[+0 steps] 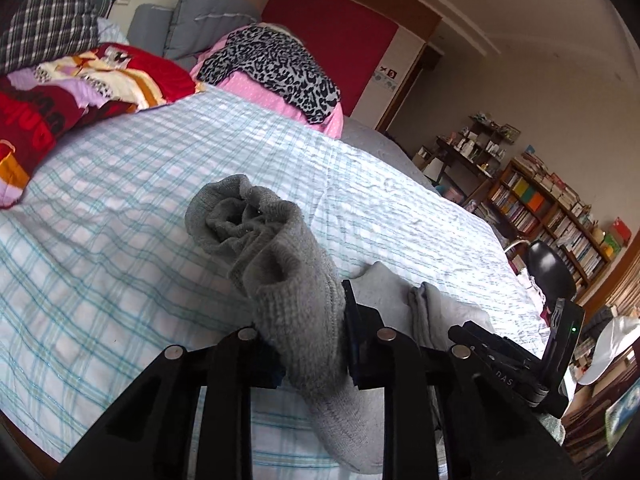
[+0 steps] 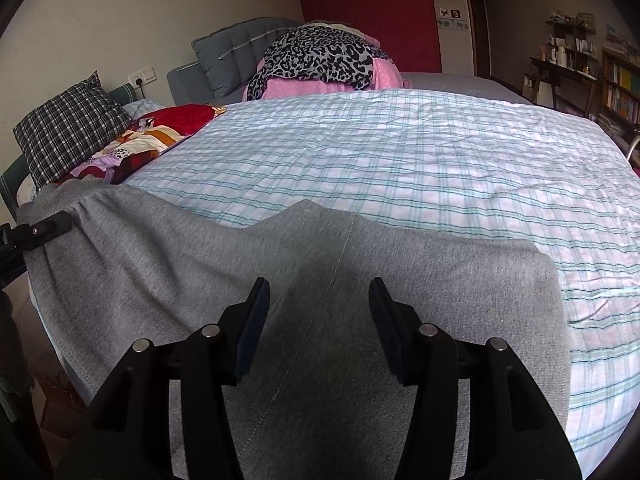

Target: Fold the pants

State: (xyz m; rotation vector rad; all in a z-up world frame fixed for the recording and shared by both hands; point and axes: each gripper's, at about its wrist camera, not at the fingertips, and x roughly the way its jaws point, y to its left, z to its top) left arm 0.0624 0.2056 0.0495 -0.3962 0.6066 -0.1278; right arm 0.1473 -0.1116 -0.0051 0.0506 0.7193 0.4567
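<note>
While you look through the left wrist view, count one pair of grey pants (image 1: 280,276): a bunched waistband end is clamped in your left gripper (image 1: 308,320), jaws pinched tight on the fabric, which rises toward frame centre and also hangs below the fingers at bottom centre. More grey cloth lies flat just right of the jaws. Your right gripper (image 1: 520,356) shows at lower right, above that cloth. One plaid bedsheet (image 1: 140,200) fills the middle of the frame, bare across the left and centre. Upper left: one checked pillow (image 1: 48,16) and one red patterned blanket (image 1: 80,92). Top centre: one leopard-print garment (image 1: 276,68) on pink cloth. The bed's right edge drops off toward one bookshelf (image 1: 560,216) at right.

In the right wrist view, same single pair of pants (image 2: 360,280), spread flat along the near edge of the bed, filling lower left to lower right. Your right gripper (image 2: 320,320) sits half-open, gripping nothing; the fabric with its stitched seam lies under and between the two fingers, and I can't tell whether the pads touch it. Your left gripper (image 2: 48,228) shows one fingertip at the left edge, clamped on the gathered waistband. The sheet beyond the pants is clear all the way to the pile at top centre. The pants' right end stops short of the bed's right side; the left end hangs at the bed's left edge.
</note>
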